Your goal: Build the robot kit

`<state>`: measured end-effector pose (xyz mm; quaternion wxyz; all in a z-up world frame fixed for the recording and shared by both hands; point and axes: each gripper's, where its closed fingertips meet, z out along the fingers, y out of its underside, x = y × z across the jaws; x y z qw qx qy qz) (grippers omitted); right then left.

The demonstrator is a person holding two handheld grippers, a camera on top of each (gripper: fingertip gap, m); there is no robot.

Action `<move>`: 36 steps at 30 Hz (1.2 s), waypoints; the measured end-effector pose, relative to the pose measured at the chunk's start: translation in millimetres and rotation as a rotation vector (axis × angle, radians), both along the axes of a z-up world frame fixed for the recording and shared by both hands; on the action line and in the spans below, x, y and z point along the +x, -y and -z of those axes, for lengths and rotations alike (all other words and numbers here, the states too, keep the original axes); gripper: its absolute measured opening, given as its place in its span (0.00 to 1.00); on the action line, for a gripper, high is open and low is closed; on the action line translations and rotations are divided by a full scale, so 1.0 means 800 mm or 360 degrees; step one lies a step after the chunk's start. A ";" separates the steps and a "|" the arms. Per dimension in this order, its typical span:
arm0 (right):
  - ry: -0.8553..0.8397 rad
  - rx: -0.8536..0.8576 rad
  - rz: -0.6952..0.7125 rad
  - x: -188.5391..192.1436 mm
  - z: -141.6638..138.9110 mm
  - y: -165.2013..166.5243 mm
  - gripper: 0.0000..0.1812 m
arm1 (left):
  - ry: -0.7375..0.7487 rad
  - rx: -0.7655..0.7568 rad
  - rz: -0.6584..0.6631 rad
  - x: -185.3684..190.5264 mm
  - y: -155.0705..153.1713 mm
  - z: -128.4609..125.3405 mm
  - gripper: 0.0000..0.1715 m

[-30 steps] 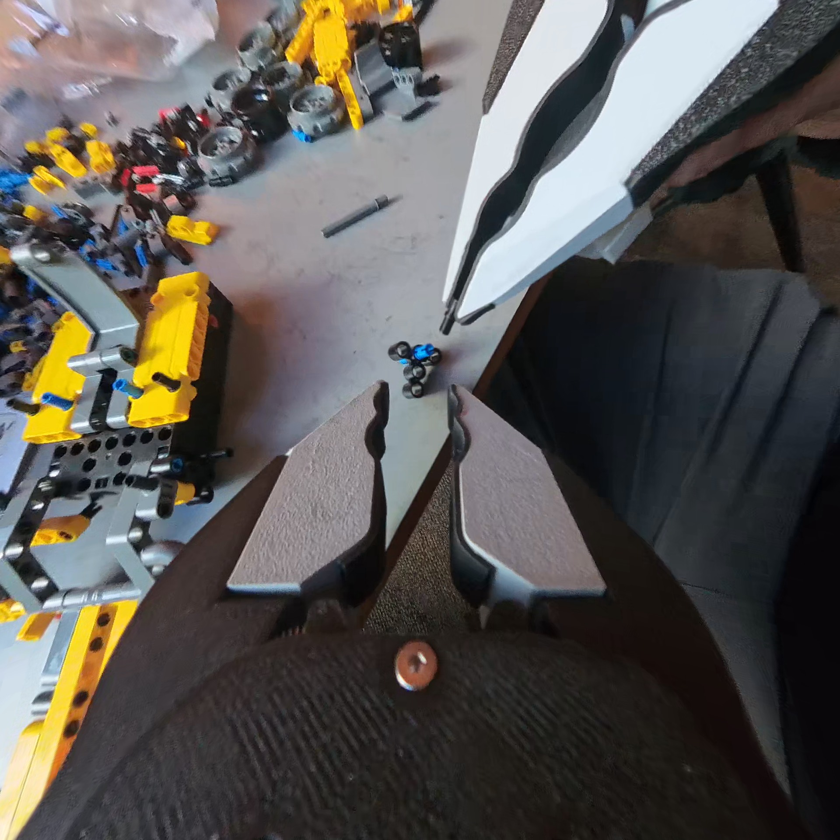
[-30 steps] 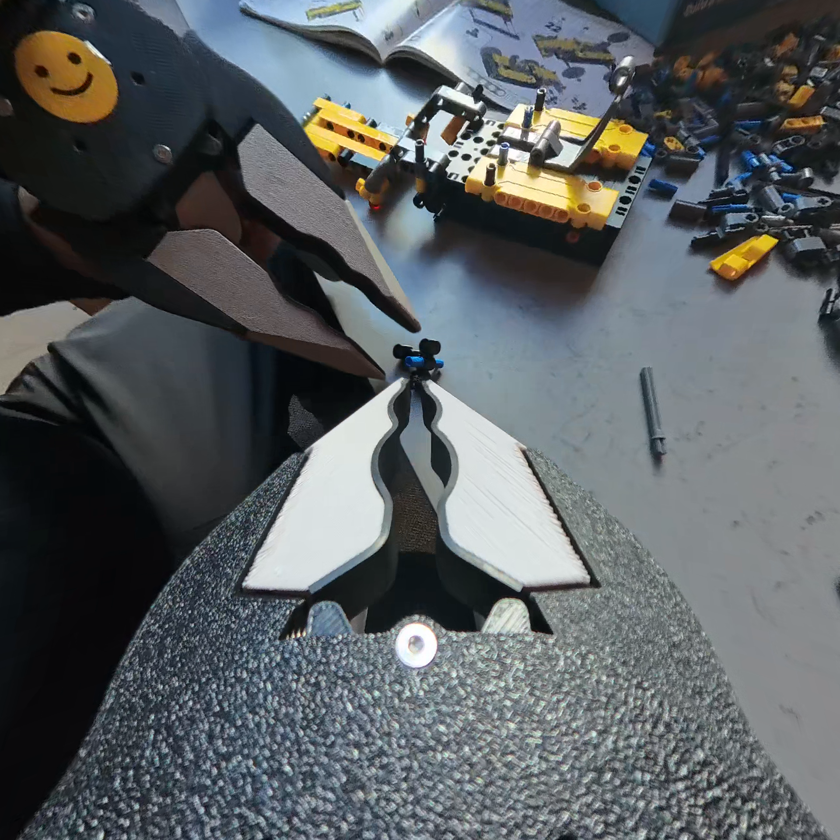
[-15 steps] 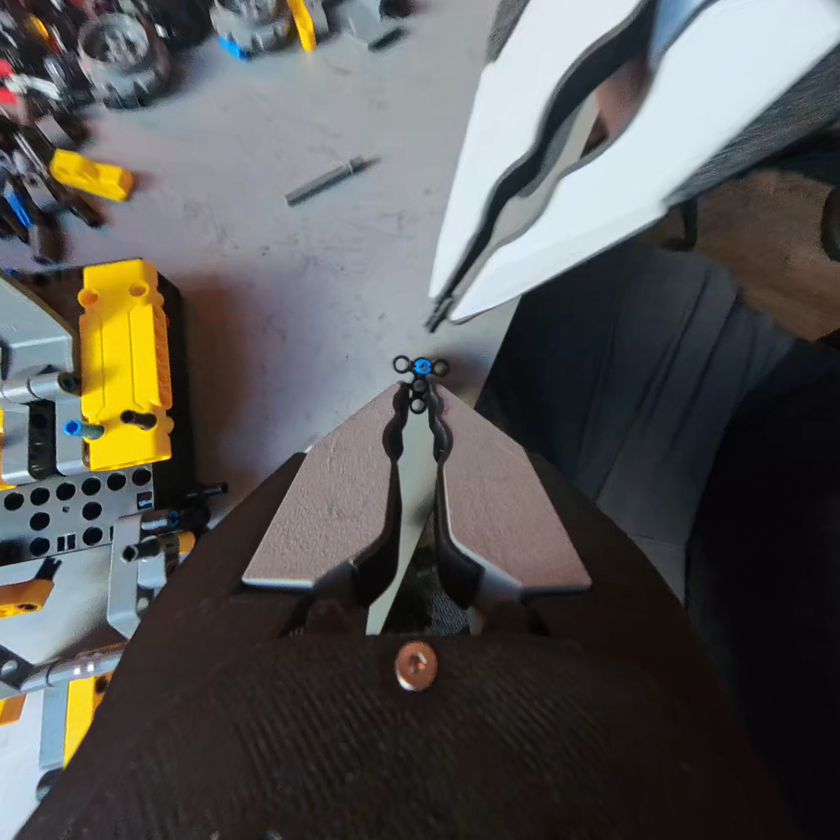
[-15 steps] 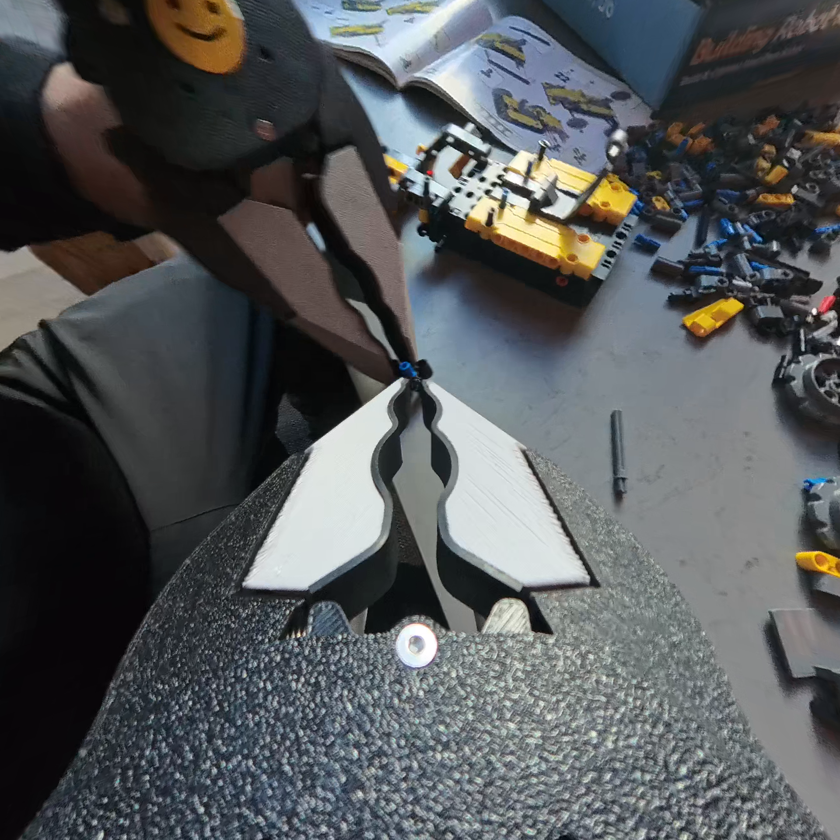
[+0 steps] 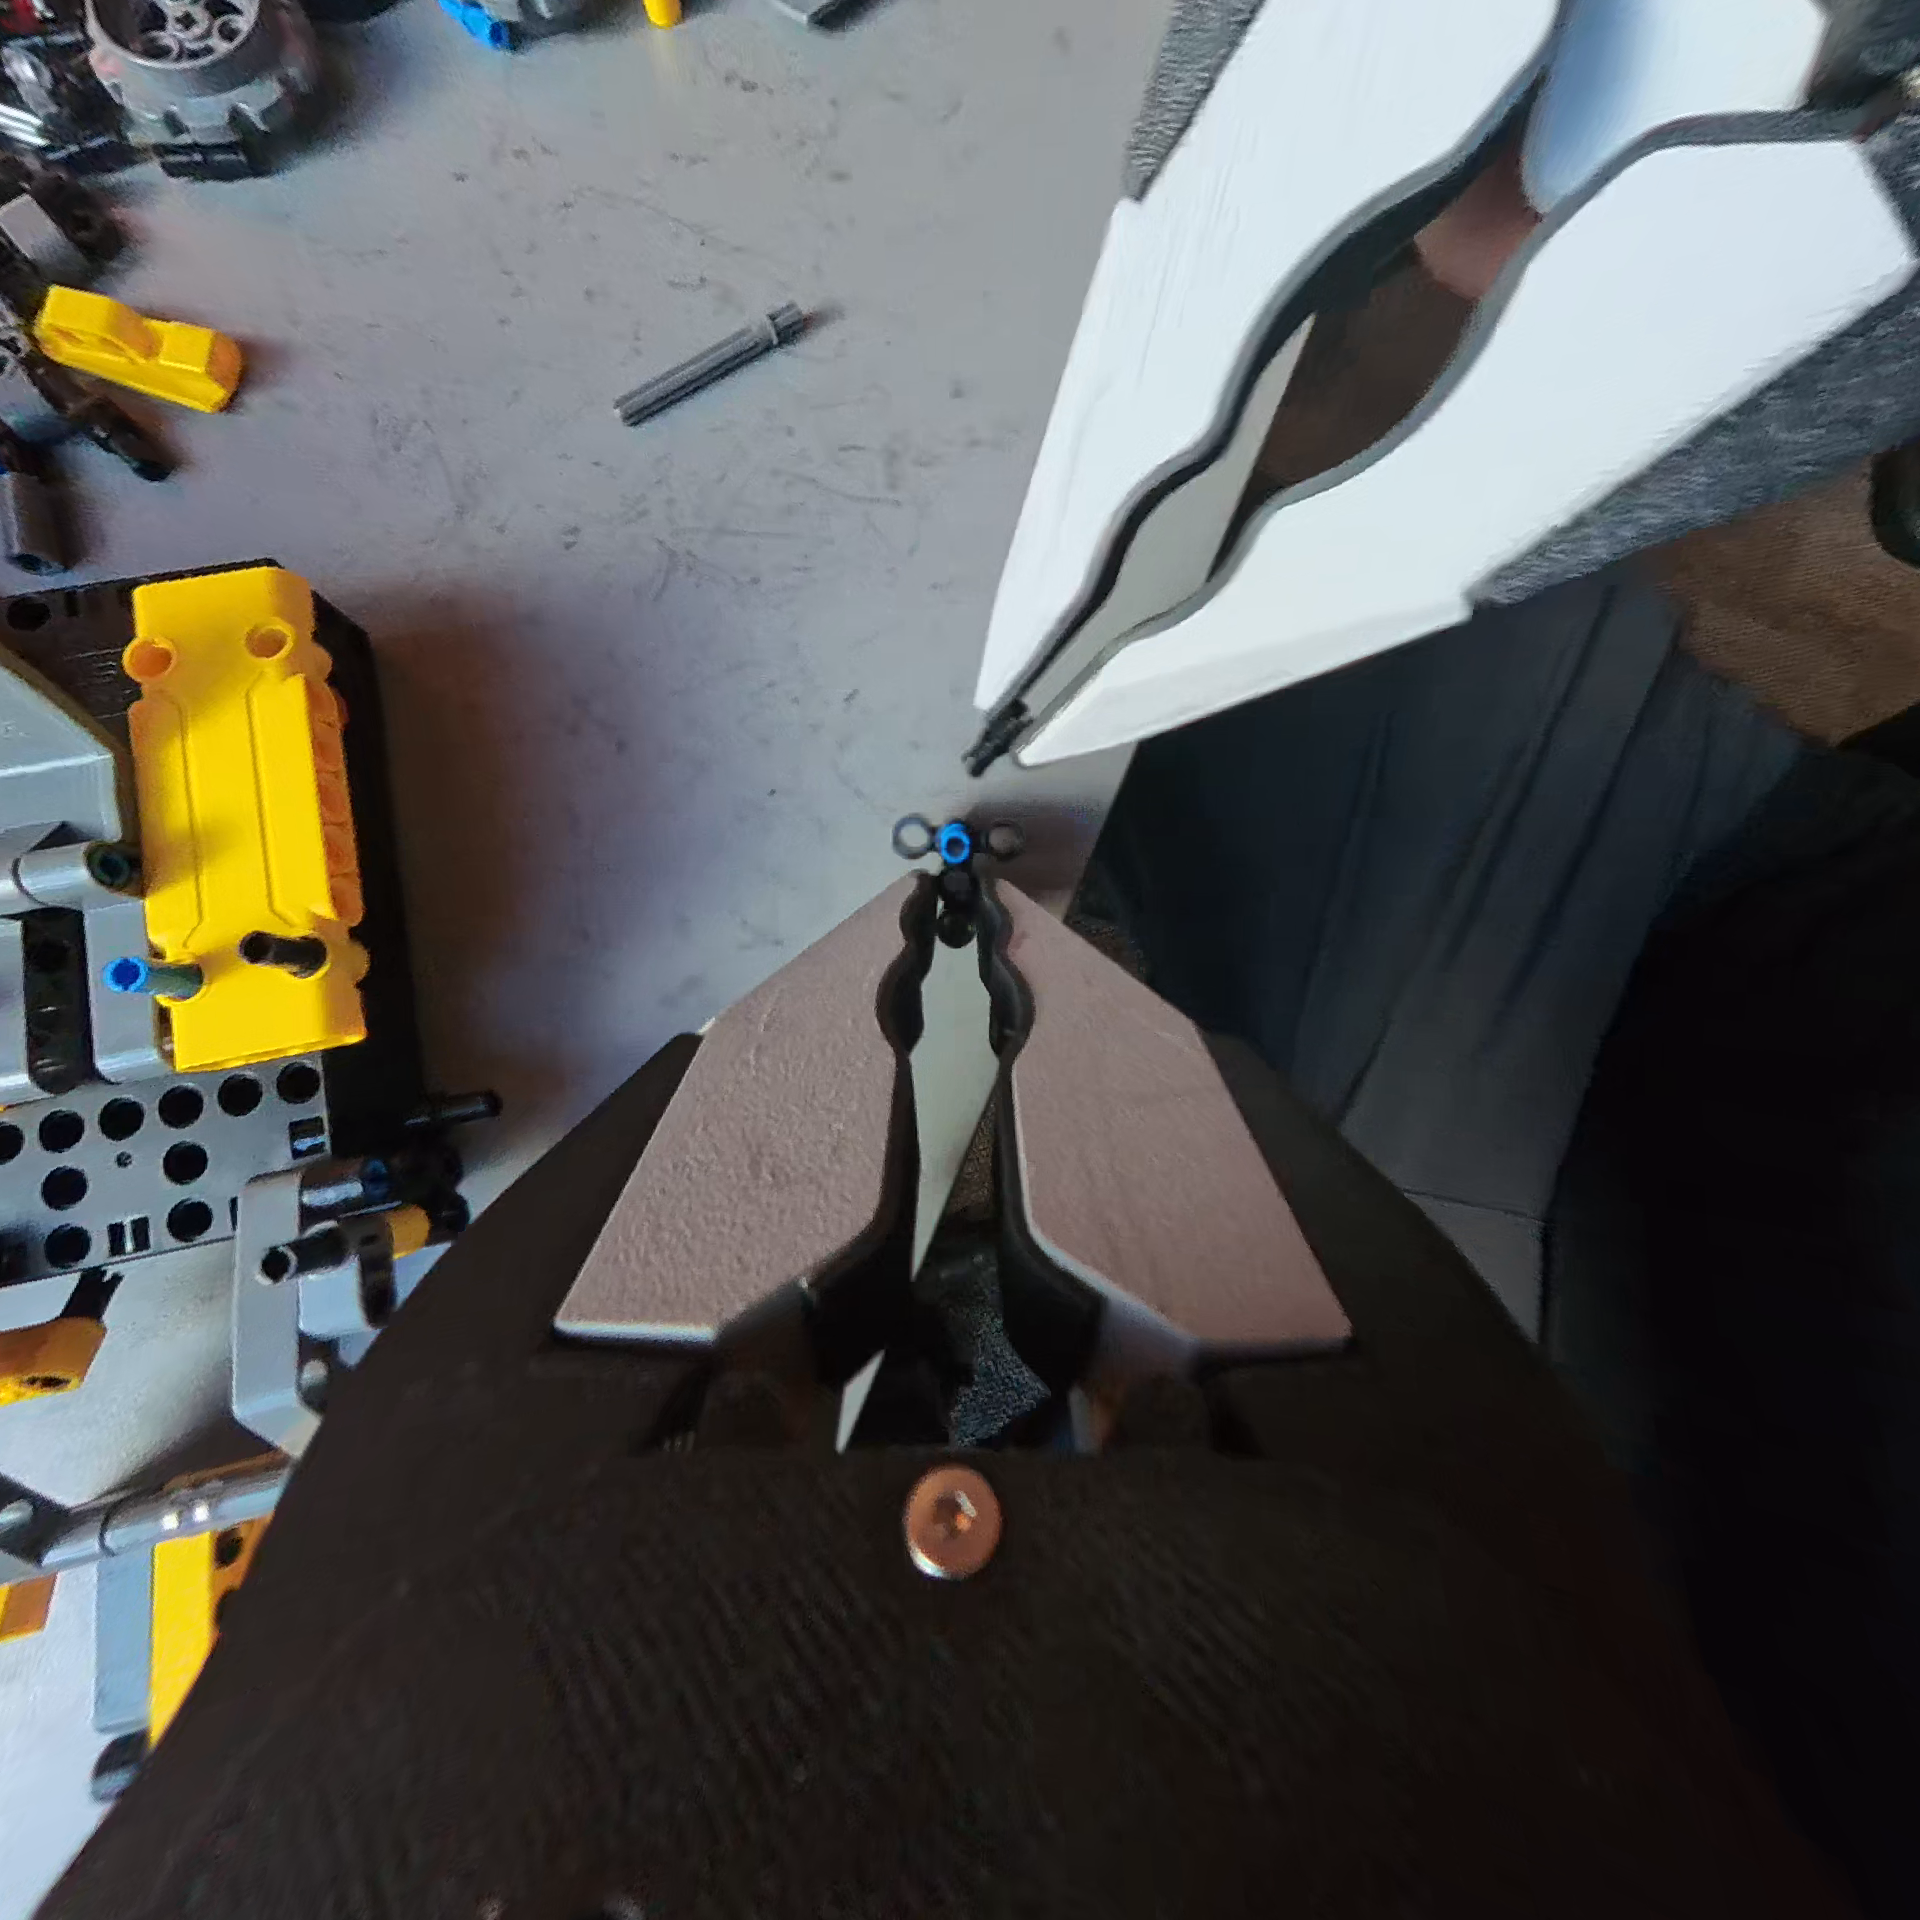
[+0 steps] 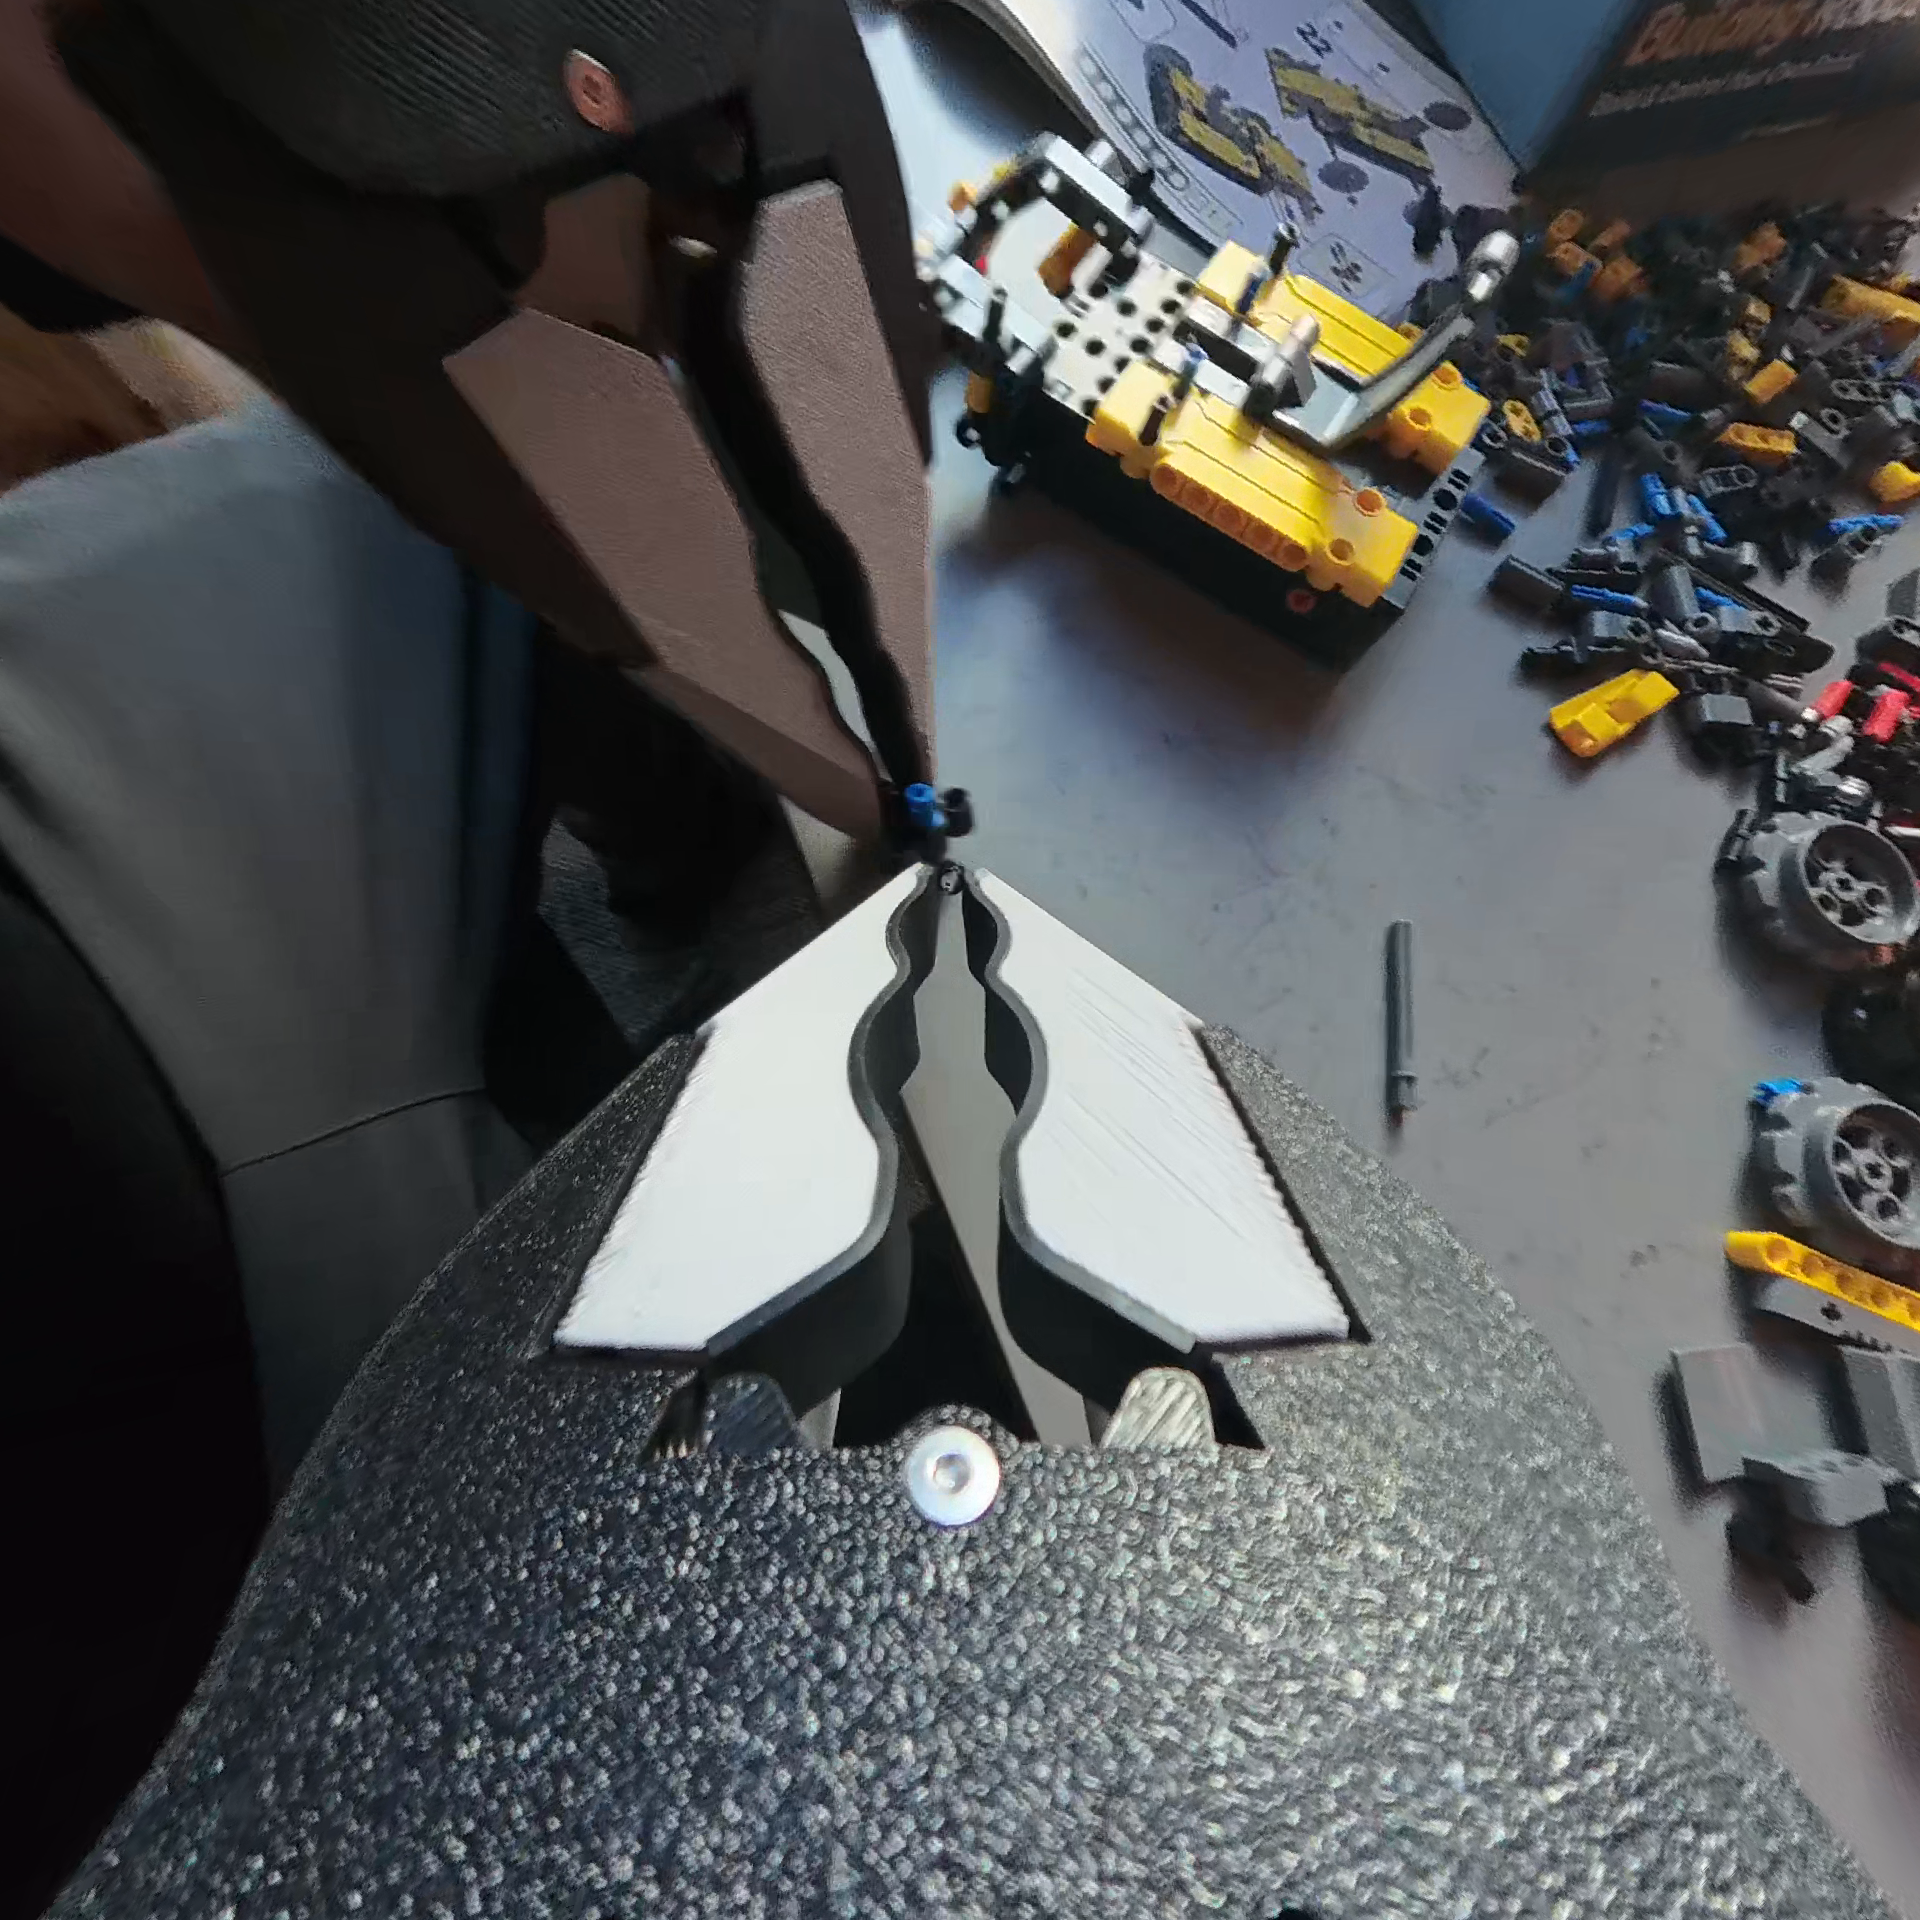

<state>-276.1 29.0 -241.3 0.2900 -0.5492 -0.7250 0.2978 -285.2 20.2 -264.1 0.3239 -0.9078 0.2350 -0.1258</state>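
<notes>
Standing by the table (image 5: 644, 582), I see both tools meeting just over its near edge, by the person's lap. The L gripper (image 5: 951, 899), brown fingers, is pinched narrow on the stem of one small black T-shaped connector (image 5: 954, 844) w/ one blue pin (image 5: 954, 842) in its middle hole; the crossbar sticks out past the tips. The R gripper (image 5: 1000, 736), white fingers, is drawn nearly together too, nipping what looks like one tiny black pin (image 5: 982, 750), though it's too small to be sure. From the R wrist view that pin (image 6: 948, 881) sits just below the connector (image 6: 930, 810), v. near; touching or not, can't tell. So the work in hand, as I judge it, is two small parts held tip to tip, one per tool, both clear of the tabletop. Counting: 2 grippers, 1 connector, 1 blue pin in it, 1 black pin. On the table: 1 loose dark grey axle (image 5: 717, 358) lying alone mid-surface, 1 part-built yellow and black model (image 6: 1236, 488) towards the far side, 1 open booklet (image 6: 1299, 104) beyond it at the far edge, 1 lone yellow piece (image 6: 1610, 712), 2 grey wheels (image 6: 1844, 894) plainly seen at the R side, plus a heap of loose parts (image 6: 1662, 416), too many to count.
</notes>
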 end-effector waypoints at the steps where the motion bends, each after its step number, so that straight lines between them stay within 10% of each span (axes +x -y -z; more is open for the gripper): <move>1: -0.0024 -0.0043 -0.0042 0.000 -0.005 0.009 0.02 | 0.0017 -0.0005 -0.0008 0.000 -0.001 0.000 0.02; 36: 0.0100 0.0091 -0.0034 0.007 0.003 -0.003 0.02 | -0.0271 0.0296 0.0067 0.006 -0.016 -0.004 0.03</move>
